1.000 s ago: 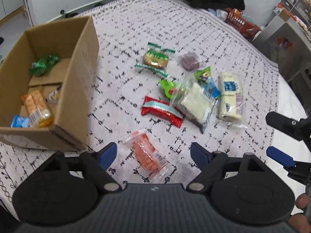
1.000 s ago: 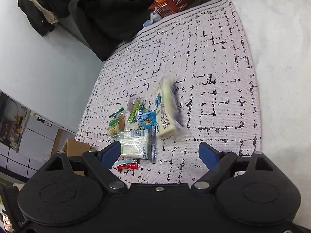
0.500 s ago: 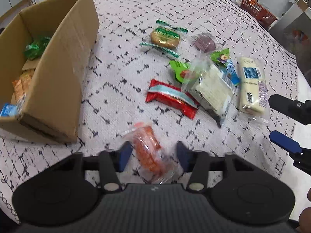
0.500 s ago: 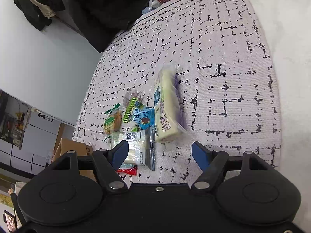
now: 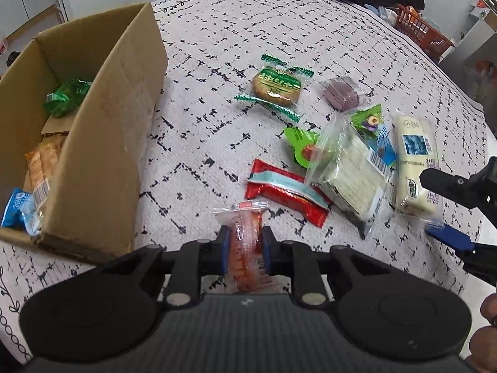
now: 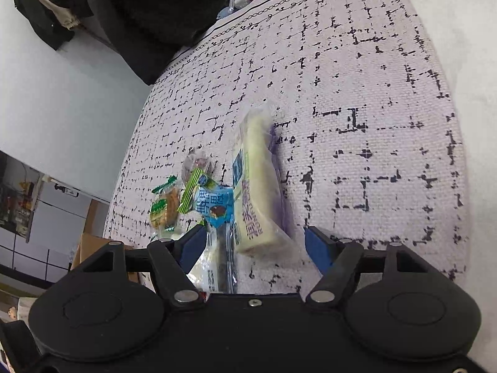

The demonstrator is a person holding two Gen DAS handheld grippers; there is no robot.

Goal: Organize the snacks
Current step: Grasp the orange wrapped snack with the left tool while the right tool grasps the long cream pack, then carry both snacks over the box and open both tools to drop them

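Orange packet: a clear-wrapped orange snack packet is pinched between the blue pads of the left gripper, low over the patterned cloth; the jaws are closing onto it.
Left pose: the gripper is pitched steeply downward.
Right gripper: its jaws are closing, half apart, with the near end of the long cream bar between the pads; contact cannot be told.
Left view only: the cardboard box, just left of the packet, and the red bar are shown.
Right view only: dark clothing past the cloth's far edge is shown.
Room: bare cloth is seen between box and snacks.
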